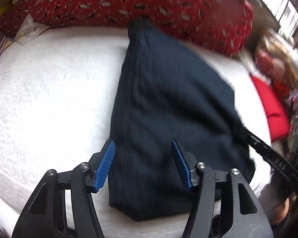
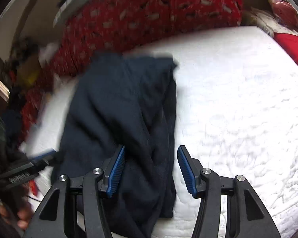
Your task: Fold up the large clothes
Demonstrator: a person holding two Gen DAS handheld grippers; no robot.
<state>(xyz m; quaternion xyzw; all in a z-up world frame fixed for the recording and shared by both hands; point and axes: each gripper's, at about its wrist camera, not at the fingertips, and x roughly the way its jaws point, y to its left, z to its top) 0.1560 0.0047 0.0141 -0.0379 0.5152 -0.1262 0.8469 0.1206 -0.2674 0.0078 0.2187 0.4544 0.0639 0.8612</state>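
- The dark navy folded garment [image 1: 168, 107] is laid lengthwise on the white quilted bed cover [image 1: 49, 99].
- The left gripper [image 1: 143, 162] is held low above it, fingers apart.
- The right gripper [image 2: 151, 170] is likewise spread, nothing clamped.

Red patterned pillow [image 2: 149, 15] — blurred, cropped.

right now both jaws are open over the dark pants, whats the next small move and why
Probably lower the left gripper and close on the near end of the navy pants. Its jaws are open, straddling the cloth, holding nothing, and the pants lie long on the white bedcover, so another fold seems due.
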